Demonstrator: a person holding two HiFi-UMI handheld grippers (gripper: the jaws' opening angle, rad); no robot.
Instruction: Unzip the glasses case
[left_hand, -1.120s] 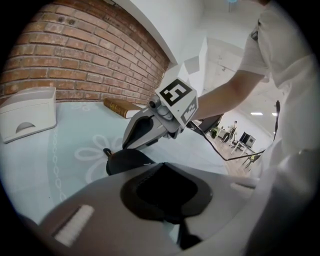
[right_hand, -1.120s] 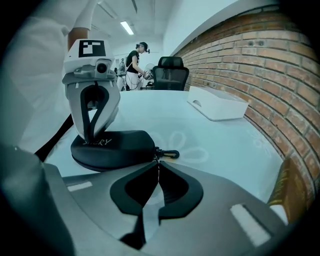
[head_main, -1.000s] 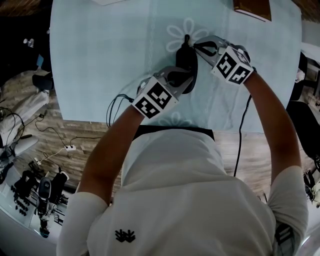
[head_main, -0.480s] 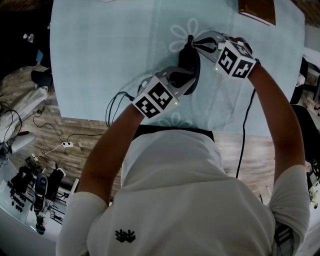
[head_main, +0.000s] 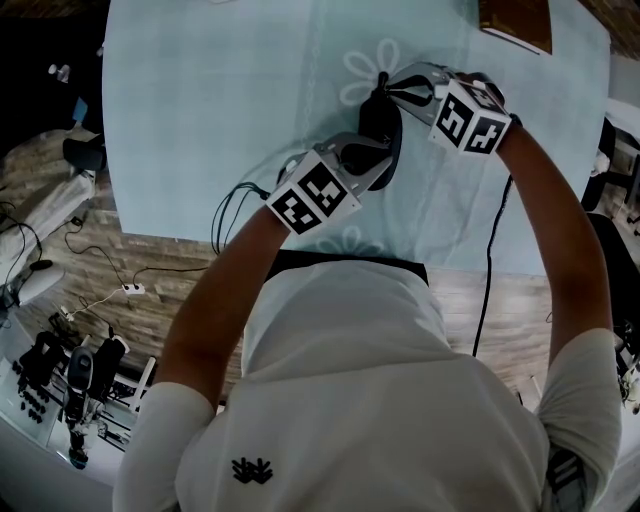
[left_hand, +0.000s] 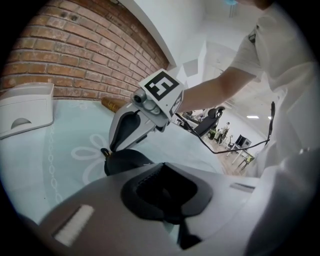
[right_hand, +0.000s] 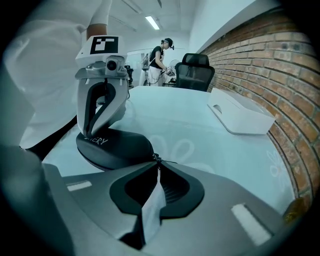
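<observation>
Black glasses case (head_main: 380, 128) lies on light blue flower-print cloth (head_main: 220, 100), mid table, a bit right of centre, long axis near-far. L gripper (head_main: 368, 165) comes in from near-left, jaws clamped on the case's near end; in left gripper view the dark shell fills the gap betw. its pads. R gripper (head_main: 392, 92) comes in from the right at the case's far end, jaws pressed together, tips pinching the zip pull (right_hand: 157, 160) w/ its thin cord. Pull sits right at the case's far tip. Case looks closed, lid down; zip line too dark to read. Pale lettering on case side, only partly legible. White box (right_hand: 241, 118) on the cloth well apart from the case, by the brick wall (right_hand: 250, 60). Brown flat item (head_main: 515, 20) at far right table edge. Office chair (right_hand: 196, 72) and a standing person (right_hand: 160, 52) in bg beyond the table.
</observation>
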